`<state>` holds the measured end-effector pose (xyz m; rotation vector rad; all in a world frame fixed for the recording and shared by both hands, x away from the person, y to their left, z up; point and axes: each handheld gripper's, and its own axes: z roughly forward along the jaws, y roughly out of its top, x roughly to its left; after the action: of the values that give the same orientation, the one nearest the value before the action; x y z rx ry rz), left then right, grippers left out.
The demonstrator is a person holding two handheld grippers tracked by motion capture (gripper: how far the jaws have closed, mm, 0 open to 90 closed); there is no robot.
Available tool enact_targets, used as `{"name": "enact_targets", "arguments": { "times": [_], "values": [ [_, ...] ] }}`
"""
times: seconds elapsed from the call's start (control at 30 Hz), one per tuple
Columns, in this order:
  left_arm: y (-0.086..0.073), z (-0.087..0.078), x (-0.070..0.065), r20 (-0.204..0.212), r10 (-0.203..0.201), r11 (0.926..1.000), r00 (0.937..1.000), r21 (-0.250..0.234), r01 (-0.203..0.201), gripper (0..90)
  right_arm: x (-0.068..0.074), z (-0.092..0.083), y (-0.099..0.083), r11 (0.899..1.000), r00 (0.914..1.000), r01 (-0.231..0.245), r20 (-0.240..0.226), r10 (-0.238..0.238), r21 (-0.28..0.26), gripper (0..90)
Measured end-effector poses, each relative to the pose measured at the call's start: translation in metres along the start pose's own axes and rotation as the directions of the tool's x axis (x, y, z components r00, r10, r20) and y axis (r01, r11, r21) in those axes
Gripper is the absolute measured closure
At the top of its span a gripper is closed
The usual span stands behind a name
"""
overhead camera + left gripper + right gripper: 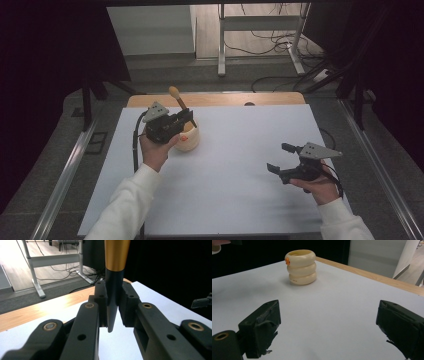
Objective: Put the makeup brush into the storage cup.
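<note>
My left gripper (187,119) hovers over a cream ribbed cup (192,142) at the far left of the white table top (235,170). Its jaws are shut on a slim tool (176,96) with a tan rounded end that sticks up and away. In the left gripper view the tool (114,287) shows a black tapered shaft below a gold section, pinched between the fingers (101,298), tip pointing down. My right gripper (278,157) is held low at the right, open and holding nothing. From the right gripper view the cup (302,267) stands upright with an orange mark near its rim, far ahead of the open right gripper (328,325).
A wooden strip (225,99) runs along the table's far edge. Beyond it, a white desk frame (260,30) and loose cables (280,47) sit on the floor. Metal rails (65,175) flank the table. A person's white sleeves (127,205) come in from below.
</note>
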<state>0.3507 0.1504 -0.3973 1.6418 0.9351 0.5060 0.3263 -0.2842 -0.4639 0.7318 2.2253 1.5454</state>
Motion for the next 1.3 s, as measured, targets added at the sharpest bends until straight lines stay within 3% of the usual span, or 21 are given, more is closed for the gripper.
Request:
{"name": "enact_targets", "arguments": {
  "times": [0.5, 1.3],
  "values": [
    [0.004, 0.007, 0.019, -0.052, 0.004, 0.9996, 0.9986, 0.027, -0.003, 78.5, 0.0, 0.0, -0.002, 1.0, 1.0, -0.008, 0.002, 0.008, 0.005, 5.6],
    [-0.015, 0.031, 0.042, -0.114, -0.009, 0.9962, 0.9934, 0.085, 0.019, 78.4, 0.0, 0.002, -0.003, 1.0, 0.9999, -0.011, -0.005, 0.011, 0.009, 5.9]
  ]
}}
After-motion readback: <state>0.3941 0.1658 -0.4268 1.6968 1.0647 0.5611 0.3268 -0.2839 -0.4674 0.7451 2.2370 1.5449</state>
